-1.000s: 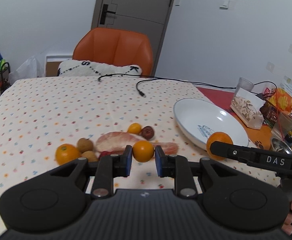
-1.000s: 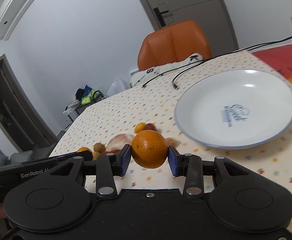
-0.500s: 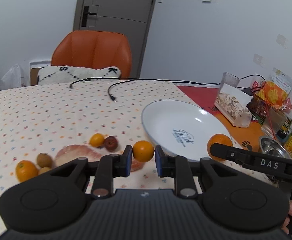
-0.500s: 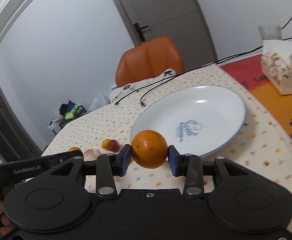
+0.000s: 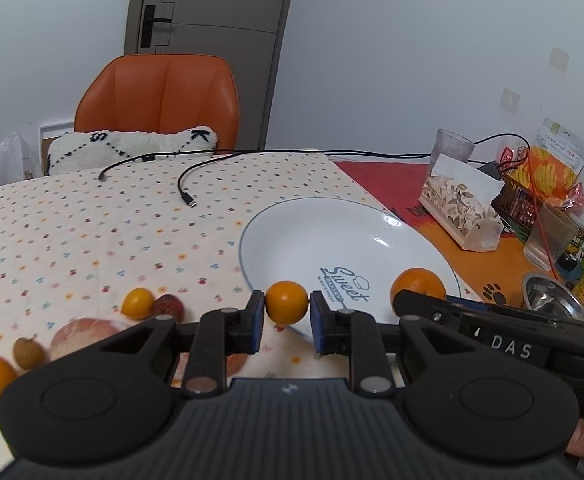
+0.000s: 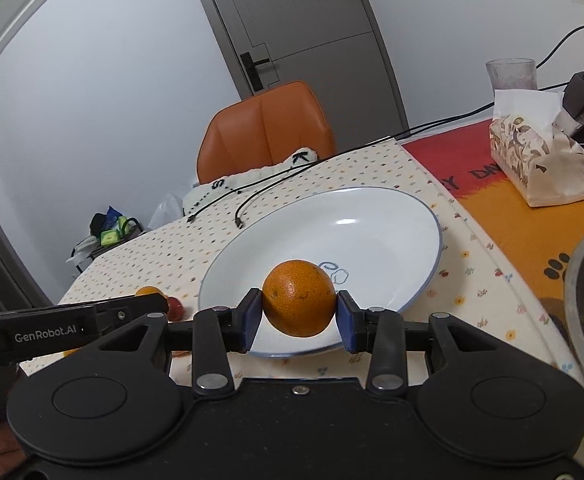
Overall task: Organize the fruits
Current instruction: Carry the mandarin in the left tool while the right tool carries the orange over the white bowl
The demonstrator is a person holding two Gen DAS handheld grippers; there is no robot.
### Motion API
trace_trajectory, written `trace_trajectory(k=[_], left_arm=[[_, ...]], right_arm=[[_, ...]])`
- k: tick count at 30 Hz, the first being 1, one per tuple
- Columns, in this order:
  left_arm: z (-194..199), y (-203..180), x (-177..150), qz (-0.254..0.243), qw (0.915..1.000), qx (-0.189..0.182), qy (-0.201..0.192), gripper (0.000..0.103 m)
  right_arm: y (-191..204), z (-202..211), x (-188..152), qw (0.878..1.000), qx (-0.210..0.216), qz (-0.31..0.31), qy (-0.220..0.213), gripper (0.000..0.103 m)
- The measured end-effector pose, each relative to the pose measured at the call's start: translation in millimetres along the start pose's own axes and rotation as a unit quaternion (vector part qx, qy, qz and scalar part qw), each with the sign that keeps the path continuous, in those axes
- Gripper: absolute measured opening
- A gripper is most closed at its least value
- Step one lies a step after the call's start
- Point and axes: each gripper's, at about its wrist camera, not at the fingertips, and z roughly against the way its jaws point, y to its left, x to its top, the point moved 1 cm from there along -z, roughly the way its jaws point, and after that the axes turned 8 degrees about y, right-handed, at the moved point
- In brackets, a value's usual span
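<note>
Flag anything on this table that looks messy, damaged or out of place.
Two loose black cables trail across the dotted tablecloth, plugs lying bare beside the white plate. Left of it, a peeled pinkish fruit piece sits among whole fruit. Nothing looks spilled or broken.

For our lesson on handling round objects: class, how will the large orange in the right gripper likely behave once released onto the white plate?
The large orange is round, so it would probably roll toward the dished centre of the white plate. Its dimpled skin likely grips the right gripper pads well.

"Sweet" on the plate, "DAS" on the right gripper, "GenRobot.AI" on the left gripper, "S", "K" on the cushion
</note>
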Motion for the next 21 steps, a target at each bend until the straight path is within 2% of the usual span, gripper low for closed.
trace_trajectory(k=[9,21], left_arm=[[-34,-5,13,-0.007,0.9998,0.005,0.019,0.022],[-58,-13,16,-0.013,0.999,0.007,0.041,0.023]], right_arm=[[-7,-17,8,1.0,-0.008,0.011,0.002,0.038],[-9,-27,17,0.999,-0.015,0.028,0.008,0.038]])
